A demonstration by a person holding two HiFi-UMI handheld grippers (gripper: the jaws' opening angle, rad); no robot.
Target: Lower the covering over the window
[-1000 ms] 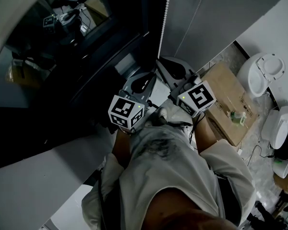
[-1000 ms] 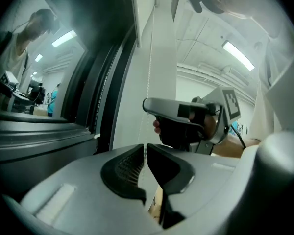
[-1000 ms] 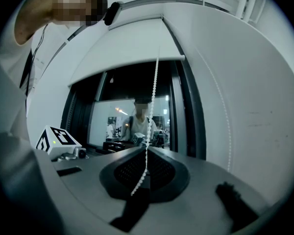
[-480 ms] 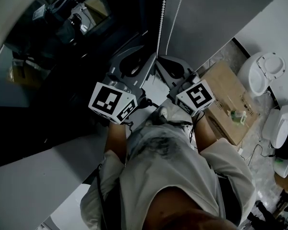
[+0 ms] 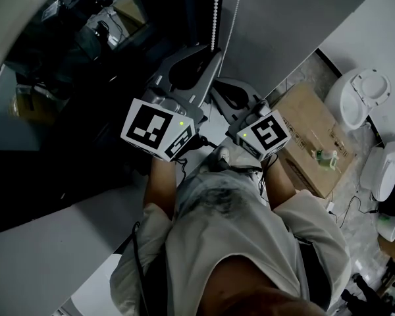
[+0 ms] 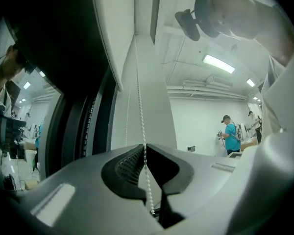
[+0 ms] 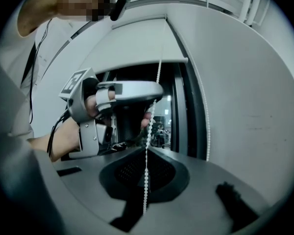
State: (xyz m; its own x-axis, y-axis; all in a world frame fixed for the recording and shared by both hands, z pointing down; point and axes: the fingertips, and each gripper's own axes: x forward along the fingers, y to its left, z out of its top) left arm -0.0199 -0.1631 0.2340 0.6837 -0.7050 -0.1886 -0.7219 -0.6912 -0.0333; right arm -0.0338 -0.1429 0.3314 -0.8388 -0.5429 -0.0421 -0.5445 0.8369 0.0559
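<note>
A white bead chain (image 5: 215, 10) hangs beside the dark window (image 5: 85, 58). My left gripper (image 5: 212, 52) is shut on this chain, above my right gripper (image 5: 218, 89), which is shut on the same strand lower down. In the left gripper view the jaws meet on the bead chain (image 6: 139, 102) at my left gripper (image 6: 145, 146). From the right gripper view, my right gripper (image 7: 148, 148) pinches the bead chain (image 7: 147, 180), and my left gripper (image 7: 156, 90) holds it higher up. The pale blind (image 7: 132, 40) covers the upper window, its bottom bar (image 7: 157, 62) level.
The chain's second strand (image 7: 207, 126) hangs to the right along the grey wall. A cardboard box (image 5: 313, 143) and white toilets (image 5: 362, 97) stand on the floor to my right. A person in blue (image 6: 230, 133) stands far off in the room.
My left gripper has risen from beside the right gripper up along the chain and now grips it above the right one. The right gripper has hardly moved.
</note>
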